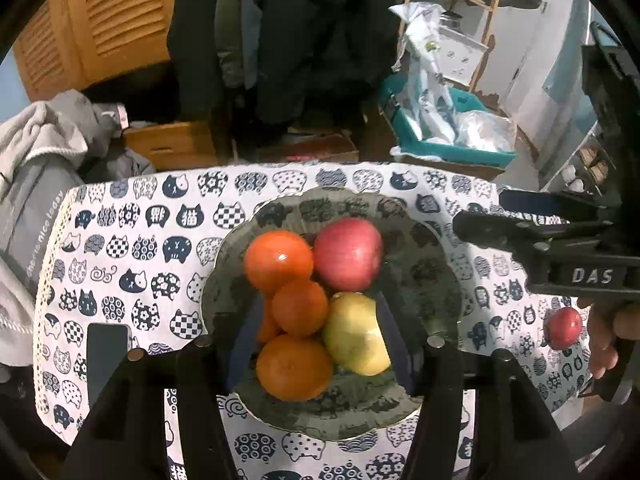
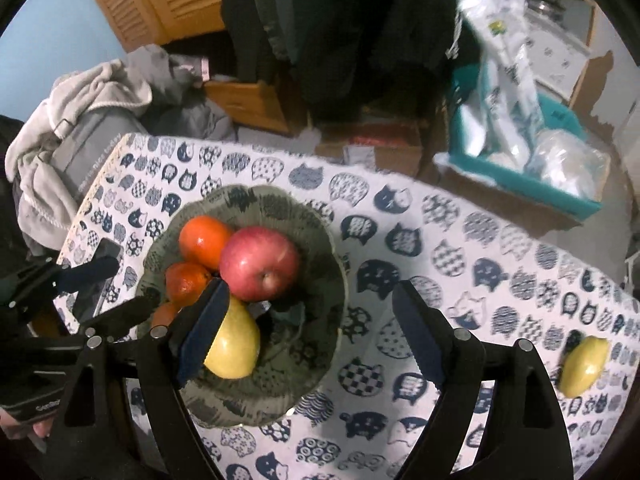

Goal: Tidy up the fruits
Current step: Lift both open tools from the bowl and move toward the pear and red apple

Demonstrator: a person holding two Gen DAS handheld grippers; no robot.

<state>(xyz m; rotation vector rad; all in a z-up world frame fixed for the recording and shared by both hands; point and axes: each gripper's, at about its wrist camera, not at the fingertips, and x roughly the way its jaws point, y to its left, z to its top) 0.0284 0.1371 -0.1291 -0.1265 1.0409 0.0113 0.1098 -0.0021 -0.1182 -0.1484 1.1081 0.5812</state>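
From my feed: blue wall (image 2: 44,36), wooden louvered doors (image 1: 116,12), dark coats (image 1: 312,32) hanging, teal bin (image 1: 448,148) and cardboard boxes (image 2: 376,148) on the floor.

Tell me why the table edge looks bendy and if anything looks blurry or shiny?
Left wrist view: the fisheye lens bows the tablecloth edge, corners go black, and a small glare spot sits on the top orange. Right wrist view: same curving, the boxes beyond the table are smeared, and the red apple in the bowl stays fairly sharp.

Left gripper (image 1: 320,344) and right gripper (image 2: 308,332) both angle downward, seemingly open and empty.
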